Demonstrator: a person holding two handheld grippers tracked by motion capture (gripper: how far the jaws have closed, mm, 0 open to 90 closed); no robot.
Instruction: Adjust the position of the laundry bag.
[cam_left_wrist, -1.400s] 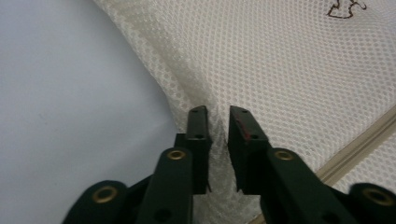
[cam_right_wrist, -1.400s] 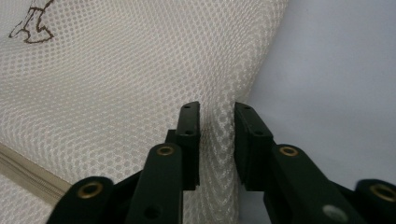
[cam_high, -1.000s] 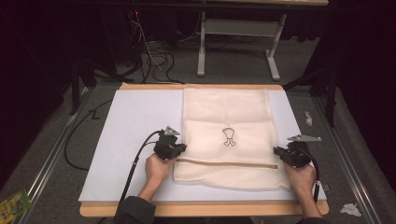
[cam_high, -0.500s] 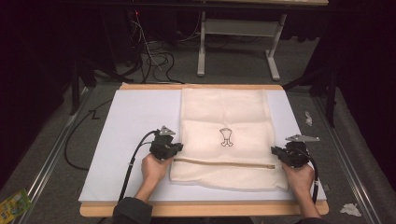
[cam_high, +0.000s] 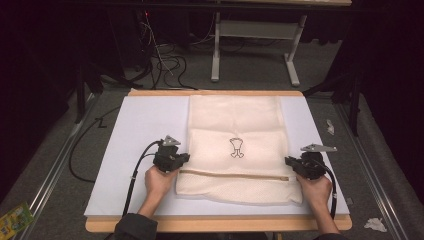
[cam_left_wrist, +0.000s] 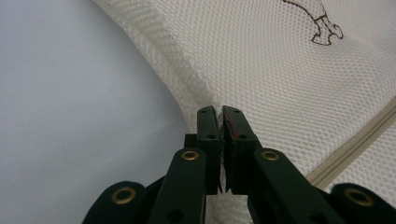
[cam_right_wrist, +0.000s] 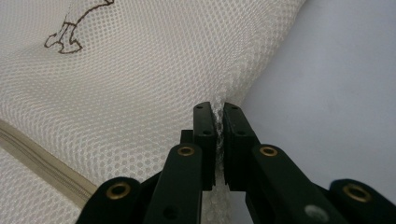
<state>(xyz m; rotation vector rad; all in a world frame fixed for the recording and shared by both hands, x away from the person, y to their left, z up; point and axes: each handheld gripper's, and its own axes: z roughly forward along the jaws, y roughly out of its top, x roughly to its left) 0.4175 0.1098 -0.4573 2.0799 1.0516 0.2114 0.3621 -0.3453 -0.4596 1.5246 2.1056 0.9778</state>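
- The mesh bag (cam_high: 235, 147) lay flat on the white mat (cam_high: 145, 135), right of the middle, its near part doubled over so the zip (cam_high: 232, 175) ran across close to the person.
- That fold looked partly made, I'd say; the far half lay spread out, so more folding seemed left to do.
- The left claw (cam_left_wrist: 218, 122) was shut on the bag's left edge, mesh pinched between its jaws.
- The right claw (cam_right_wrist: 218, 120) was likewise clamped on the right edge.
- Bare mat lay wide to the left of the bag and narrow to the right, with a strip of it on the near side.
- The worktop (cam_high: 210, 92) rim stood just beyond the bag's far end, so little room was left there.
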